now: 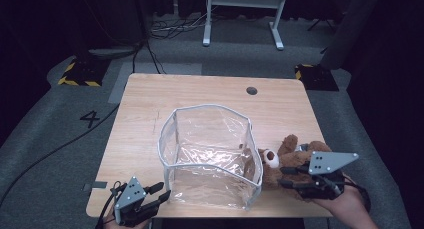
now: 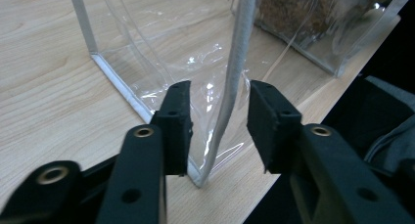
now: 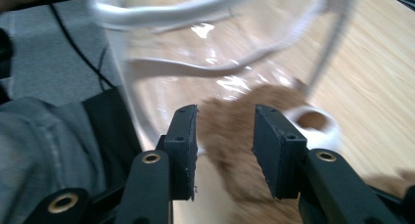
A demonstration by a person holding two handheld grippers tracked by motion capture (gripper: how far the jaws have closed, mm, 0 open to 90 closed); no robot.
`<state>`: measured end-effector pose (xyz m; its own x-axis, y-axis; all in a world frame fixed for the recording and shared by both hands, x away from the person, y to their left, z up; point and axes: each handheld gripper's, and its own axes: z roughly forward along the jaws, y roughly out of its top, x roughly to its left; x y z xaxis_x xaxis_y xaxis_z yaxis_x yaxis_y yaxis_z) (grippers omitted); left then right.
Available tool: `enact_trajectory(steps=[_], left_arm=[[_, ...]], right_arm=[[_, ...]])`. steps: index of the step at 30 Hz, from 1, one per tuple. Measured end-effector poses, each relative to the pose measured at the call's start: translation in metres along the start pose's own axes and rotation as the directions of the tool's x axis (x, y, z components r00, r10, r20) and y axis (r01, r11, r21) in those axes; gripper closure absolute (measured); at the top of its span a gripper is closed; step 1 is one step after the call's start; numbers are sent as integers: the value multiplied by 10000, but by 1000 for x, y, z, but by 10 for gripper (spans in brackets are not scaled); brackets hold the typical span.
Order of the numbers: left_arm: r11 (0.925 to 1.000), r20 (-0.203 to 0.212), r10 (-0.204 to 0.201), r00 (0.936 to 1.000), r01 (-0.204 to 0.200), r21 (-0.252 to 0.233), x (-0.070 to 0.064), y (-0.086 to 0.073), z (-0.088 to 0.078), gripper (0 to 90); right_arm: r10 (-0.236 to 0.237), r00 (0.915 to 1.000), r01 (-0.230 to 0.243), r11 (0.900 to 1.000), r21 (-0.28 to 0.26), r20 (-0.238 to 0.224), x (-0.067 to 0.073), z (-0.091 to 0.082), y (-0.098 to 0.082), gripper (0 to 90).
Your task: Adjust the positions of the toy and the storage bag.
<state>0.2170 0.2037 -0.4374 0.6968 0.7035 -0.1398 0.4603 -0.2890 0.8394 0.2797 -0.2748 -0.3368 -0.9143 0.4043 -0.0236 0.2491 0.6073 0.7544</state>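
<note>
Left claw (image 2: 215,121) stands parted astride the near corner seam of the clear, floppy bag (image 1: 210,154). Right of the bag, my right claw (image 3: 222,145) gapes over the soft teddy bear (image 1: 280,164); best squeezed mid-body.

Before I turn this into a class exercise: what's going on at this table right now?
A person works with a gripper in each hand. The left gripper has its fingers open around the near corner edge of a clear plastic bag standing open on the wooden table, without pressing on it. The right gripper is open too, its fingers pointing at a brown teddy bear lying beside the bag's right side. The bear isn't gripped.
</note>
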Motion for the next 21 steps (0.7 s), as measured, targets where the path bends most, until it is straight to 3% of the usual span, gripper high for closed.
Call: enact_trajectory(steps=[1,2,4,6,9,10,11,13,14,15,16,21], left_arm=[[9999,29,-64,10000,64,-92,2,1,-3,560],[9999,29,-64,10000,64,-92,2,1,-3,554],[9998,-103,-119,9999,118,-133,3,-1,-5,547],[9998,-153,-163,9998,161,-90,4,-1,-5,547],[9994,-196,-328,9993,327,-72,8,-4,-6,543],[9992,-209,-398,9990,396,-54,9,-5,-6,542],[9992,-209,-398,9990,396,-54,9,-5,-6,542],[9991,-237,-433,9988,433,-38,10,-6,-5,542],[9991,-237,-433,9988,433,-38,10,-6,-5,542],[9991,-281,-429,9987,429,7,10,-6,-3,543],[9991,-281,-429,9987,429,7,10,-6,-3,545],[9992,-245,-359,9991,363,141,10,-7,3,550]], right_arm=[[193,9993,-199,9996,204,326,-15,-4,-1,611],[193,9993,-199,9996,204,326,-15,-4,-1,611],[473,9975,-498,9977,458,532,-33,-8,-3,612],[593,9962,-631,9963,587,637,-40,-8,-5,611],[756,9929,-849,9912,1019,918,-55,-5,-9,601],[817,9932,-929,9857,1406,833,-63,0,-12,593],[817,9932,-929,9857,1406,833,-63,0,-12,593],[574,9951,-736,9742,2135,810,-69,10,-16,561],[574,9951,-736,9742,2135,810,-69,10,-16,561],[418,9966,-594,9619,2668,712,-72,19,-19,530],[418,9966,-594,9619,2668,712,-72,19,-19,530],[-31,9988,-142,9381,3461,494,-81,44,-23,438]])
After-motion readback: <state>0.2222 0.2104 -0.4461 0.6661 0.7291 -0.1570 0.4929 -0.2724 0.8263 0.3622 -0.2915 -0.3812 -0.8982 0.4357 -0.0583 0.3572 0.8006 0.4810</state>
